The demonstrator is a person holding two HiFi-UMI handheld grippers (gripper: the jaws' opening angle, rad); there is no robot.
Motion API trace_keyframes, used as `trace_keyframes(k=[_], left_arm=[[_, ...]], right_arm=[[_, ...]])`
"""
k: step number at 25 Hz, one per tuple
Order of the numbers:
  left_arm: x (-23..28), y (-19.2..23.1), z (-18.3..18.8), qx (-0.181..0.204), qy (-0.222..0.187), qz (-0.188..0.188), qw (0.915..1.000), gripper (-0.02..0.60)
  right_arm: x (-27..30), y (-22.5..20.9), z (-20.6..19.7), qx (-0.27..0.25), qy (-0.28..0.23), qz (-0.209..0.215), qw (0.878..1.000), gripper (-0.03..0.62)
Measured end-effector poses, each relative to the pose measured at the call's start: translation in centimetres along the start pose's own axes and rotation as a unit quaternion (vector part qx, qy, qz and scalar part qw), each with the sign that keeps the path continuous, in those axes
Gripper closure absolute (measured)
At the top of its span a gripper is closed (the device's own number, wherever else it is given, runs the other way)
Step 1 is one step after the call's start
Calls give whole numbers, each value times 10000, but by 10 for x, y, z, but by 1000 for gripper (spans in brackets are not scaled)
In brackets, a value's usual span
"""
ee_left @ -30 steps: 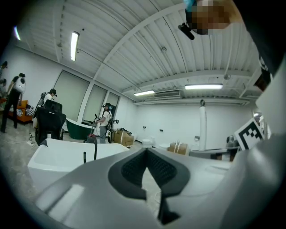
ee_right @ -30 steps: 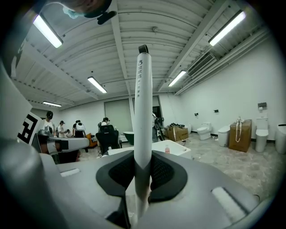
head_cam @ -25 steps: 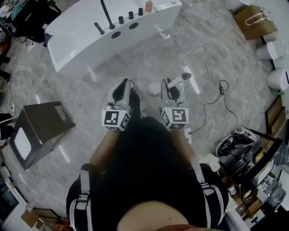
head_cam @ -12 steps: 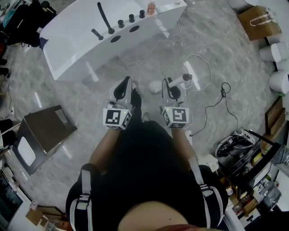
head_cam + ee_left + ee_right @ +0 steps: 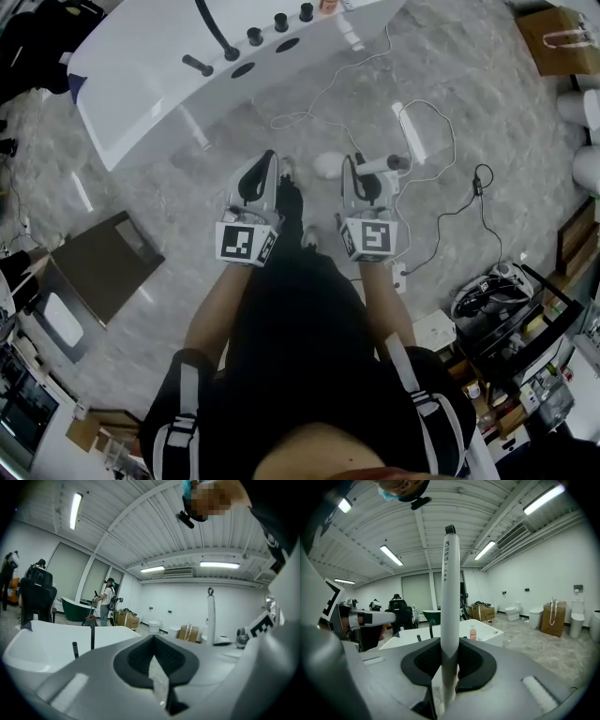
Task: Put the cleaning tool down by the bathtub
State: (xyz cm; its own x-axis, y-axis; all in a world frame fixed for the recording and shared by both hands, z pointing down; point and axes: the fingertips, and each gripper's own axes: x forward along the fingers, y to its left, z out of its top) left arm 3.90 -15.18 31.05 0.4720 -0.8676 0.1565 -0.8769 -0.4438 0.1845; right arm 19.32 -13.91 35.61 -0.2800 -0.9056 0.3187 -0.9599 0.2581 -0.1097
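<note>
**A:** So, where is the bathtub?

**B:** The white bathtub (image 5: 159,84) stands ahead on the grey floor (image 5: 450,84), with black fittings along its rim.

**A:** And the tool?

**B:** The tool (image 5: 449,588) is a white stick. It stands upright in the right hand-held gripper (image 5: 450,663), short of the tub, with the 2 jaws clamped on its shaft.

**A:** And the left?

**B:** The left hand-held gripper (image 5: 154,660) has its jaws together, with nothing between them.

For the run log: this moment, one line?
right gripper: shut on tool | left gripper: shut, empty | tool: not down | bathtub: ahead
</note>
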Motion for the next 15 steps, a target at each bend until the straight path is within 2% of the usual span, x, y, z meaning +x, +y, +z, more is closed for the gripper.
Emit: trace_keyframes(k=[15], left_arm=[[51, 53, -109, -301, 327, 70, 9990, 572]], right_arm=[[108, -3, -95, -27, 267, -20, 9996, 525]])
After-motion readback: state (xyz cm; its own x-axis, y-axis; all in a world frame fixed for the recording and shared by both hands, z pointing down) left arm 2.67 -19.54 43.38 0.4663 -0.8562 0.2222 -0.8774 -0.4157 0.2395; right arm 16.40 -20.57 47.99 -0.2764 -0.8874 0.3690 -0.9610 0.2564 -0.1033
